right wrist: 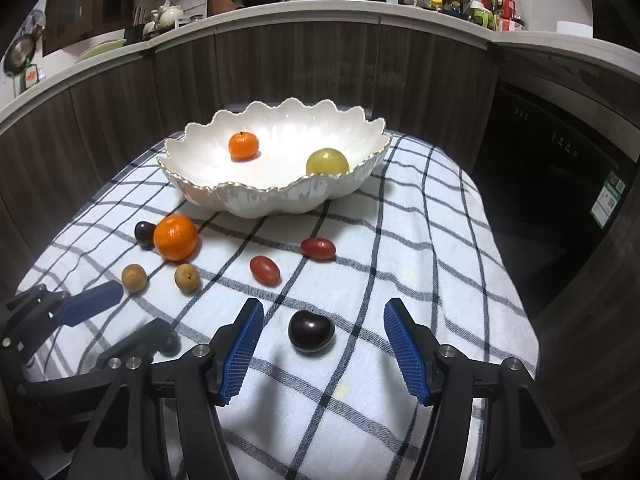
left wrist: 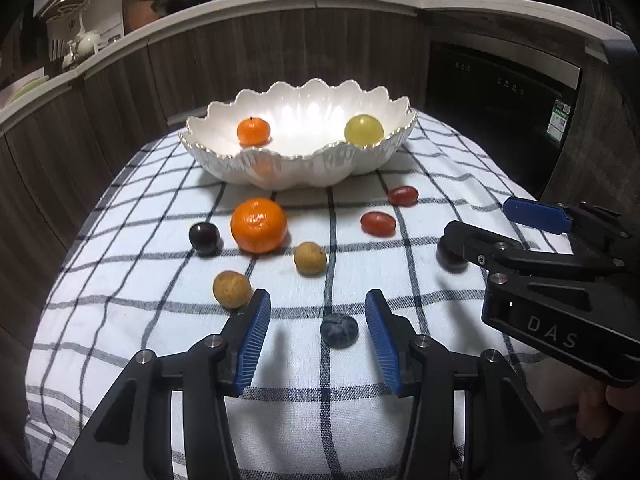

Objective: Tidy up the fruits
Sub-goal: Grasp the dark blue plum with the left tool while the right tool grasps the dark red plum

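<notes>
My left gripper [left wrist: 318,308] stands open over the checked cloth, and a dusty blueberry [left wrist: 339,330] lies between its blue pads, nearer the right one and untouched. My right gripper [right wrist: 324,312] is open as well, with a dark cherry [right wrist: 311,332] on the cloth between its pads and a gap on both sides. The white scalloped bowl [left wrist: 304,156] at the far end of the cloth holds a small mandarin [left wrist: 253,131] and a yellow-green round fruit [left wrist: 364,130]. In the left wrist view the right gripper [left wrist: 478,220] half hides its cherry [left wrist: 450,260].
Loose on the cloth [left wrist: 400,280] lie a large mandarin [left wrist: 259,225], another dark cherry [left wrist: 204,237], two brown longans [left wrist: 310,258] [left wrist: 231,289] and two oval red fruits [left wrist: 403,195] [left wrist: 378,223]. Dark wood cabinets and a counter curve behind; the cloth drops off at both sides.
</notes>
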A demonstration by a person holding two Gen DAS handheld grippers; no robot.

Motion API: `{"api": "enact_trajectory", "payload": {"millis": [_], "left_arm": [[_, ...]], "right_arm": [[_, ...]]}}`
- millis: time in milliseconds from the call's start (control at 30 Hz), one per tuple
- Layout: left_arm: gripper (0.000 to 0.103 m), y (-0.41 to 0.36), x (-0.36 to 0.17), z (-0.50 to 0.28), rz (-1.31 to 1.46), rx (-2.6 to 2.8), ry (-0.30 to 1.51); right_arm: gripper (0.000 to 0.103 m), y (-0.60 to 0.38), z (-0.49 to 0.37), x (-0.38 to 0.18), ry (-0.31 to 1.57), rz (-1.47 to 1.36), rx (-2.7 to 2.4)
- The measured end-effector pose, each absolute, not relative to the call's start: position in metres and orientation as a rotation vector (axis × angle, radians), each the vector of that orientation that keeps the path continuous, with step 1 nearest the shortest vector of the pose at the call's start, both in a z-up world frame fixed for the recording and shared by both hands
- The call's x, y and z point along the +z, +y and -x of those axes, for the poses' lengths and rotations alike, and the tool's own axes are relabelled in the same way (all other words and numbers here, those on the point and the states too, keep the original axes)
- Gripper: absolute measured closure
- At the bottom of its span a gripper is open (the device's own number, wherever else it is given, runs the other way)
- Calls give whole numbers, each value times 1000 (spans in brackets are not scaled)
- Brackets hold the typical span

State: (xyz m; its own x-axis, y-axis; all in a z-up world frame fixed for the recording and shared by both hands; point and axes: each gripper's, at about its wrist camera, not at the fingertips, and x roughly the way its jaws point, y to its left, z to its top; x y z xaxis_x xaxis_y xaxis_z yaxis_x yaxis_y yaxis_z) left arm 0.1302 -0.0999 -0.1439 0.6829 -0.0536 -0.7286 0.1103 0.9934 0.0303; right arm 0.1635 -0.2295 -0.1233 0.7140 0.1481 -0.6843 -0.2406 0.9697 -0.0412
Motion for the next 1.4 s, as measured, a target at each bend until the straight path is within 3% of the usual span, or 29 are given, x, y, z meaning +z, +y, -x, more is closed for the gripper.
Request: {"api": "enact_trajectory", "payload": {"millis": [267,433,667,933,1067,1400], "left_arm": [[55,-104,-155,-132,-83,-111,846],[65,-104,-162,-135,-85,-124,876],[67,-104,-164,-135,-83,-137,874],[80,-108,-164,-133,-86,-169,869],[80,-108,-163,-133,-86,-171,870],[80,-107,-157,-133,-94,-165,854]], "right_arm": [[40,-226,-167,-133,764,122,221],[45,-223,-172,-139,786,123,218],[58,-221,-177,-148,824,118,231],[67,-221,-180,-154,847,110,240],[73,-222,-180,-154,847,101,239],[73,-224,-179,-150,835,99,230]]}}
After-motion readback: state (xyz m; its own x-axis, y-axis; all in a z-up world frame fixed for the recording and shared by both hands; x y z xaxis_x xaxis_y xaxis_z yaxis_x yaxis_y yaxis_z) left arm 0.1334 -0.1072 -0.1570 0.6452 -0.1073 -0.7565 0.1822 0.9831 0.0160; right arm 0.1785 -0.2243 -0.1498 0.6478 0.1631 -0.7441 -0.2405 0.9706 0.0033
